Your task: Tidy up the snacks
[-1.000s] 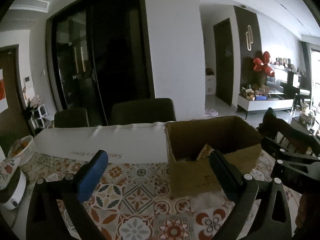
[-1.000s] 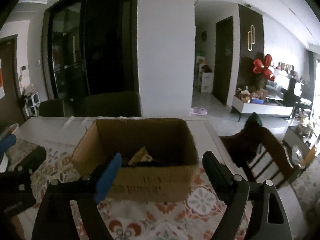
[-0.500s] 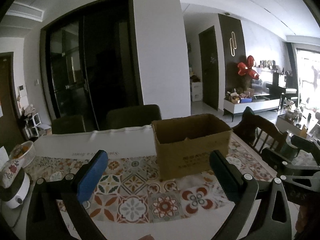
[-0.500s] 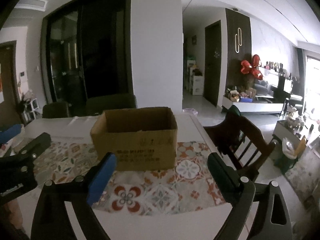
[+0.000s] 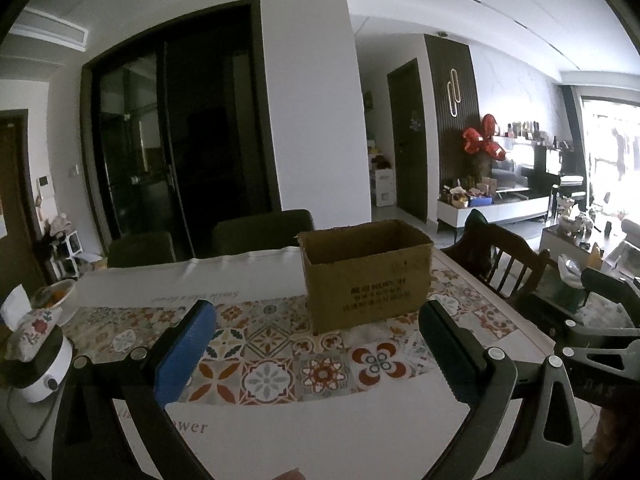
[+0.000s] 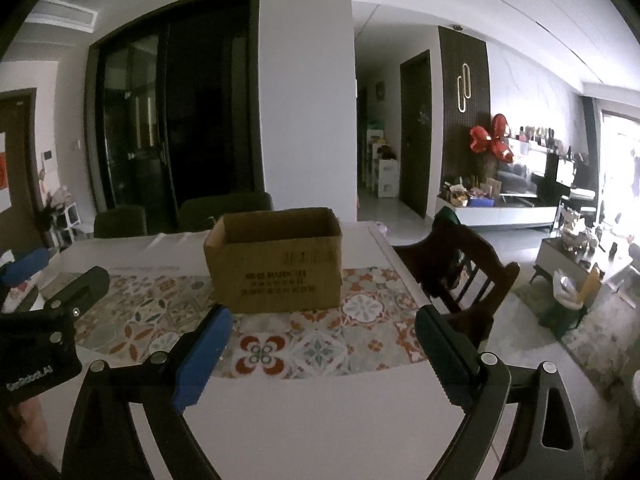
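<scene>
L gripper [image 5: 316, 344]: jaws wide, nothing btwn, over patterned cloth [image 5: 280, 364].
Box [image 5: 366, 272]: cardboard, upright, mouth up, long axis across view; ahead of L gripper, slightly right, well apart.
R gripper [image 6: 324, 344]: jaws just widened, empty; box ahead-left.

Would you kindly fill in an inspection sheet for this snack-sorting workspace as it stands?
Surface: white table with a patterned runner.
Job's things: open cardboard box upright on the runner; contents hidden; no loose snacks seen.
Clutter: white appliance and bowl at the table's left end.
Grippers: left tongs and right tongs open, empty, short of the box.
Cables: nothing seen.
Surroundings: wooden chair, dark doors, living room.
</scene>
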The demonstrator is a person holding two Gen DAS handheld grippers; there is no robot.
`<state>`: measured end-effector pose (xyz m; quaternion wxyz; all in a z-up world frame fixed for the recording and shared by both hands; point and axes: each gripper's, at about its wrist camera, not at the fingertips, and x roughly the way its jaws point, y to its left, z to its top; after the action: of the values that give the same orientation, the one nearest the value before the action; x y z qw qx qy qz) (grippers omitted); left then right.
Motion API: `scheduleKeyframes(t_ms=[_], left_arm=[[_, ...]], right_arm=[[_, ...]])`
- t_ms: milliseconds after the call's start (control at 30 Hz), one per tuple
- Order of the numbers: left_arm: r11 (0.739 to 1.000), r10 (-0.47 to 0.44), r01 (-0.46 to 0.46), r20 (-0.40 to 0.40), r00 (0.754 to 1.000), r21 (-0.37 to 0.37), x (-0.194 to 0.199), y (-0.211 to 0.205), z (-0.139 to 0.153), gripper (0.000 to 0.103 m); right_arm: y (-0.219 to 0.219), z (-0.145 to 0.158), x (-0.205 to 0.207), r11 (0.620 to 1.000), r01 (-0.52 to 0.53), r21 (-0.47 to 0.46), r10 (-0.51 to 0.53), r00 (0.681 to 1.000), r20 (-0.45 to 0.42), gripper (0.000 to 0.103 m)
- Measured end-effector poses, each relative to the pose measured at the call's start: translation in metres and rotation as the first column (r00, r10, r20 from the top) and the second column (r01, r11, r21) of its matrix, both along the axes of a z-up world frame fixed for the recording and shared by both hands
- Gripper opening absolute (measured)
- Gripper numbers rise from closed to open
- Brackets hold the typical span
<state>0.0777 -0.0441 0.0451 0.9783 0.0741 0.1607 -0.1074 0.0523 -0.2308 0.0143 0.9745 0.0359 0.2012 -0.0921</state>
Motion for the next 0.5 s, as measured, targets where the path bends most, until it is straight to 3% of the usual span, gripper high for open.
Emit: scheduleKeyframes(t_ms=[267, 500], left_arm=[[1.000, -0.015, 0.015, -0.014, 1.000, 0.004, -0.024, 0.006, -0.001, 0.103], [1.000, 0.004, -0.005, 0.018, 1.000, 0.022, -0.038, 0.007, 0.001, 0.103]], right_arm=[[0.004, 0.001, -0.024, 1.000, -0.014, 0.006, 0.013, 1.000, 0.021, 0.093], [0.006, 0.000, -0.033, 1.000, -0.024, -0.005, 0.025, 0.999, 0.031, 0.093]])
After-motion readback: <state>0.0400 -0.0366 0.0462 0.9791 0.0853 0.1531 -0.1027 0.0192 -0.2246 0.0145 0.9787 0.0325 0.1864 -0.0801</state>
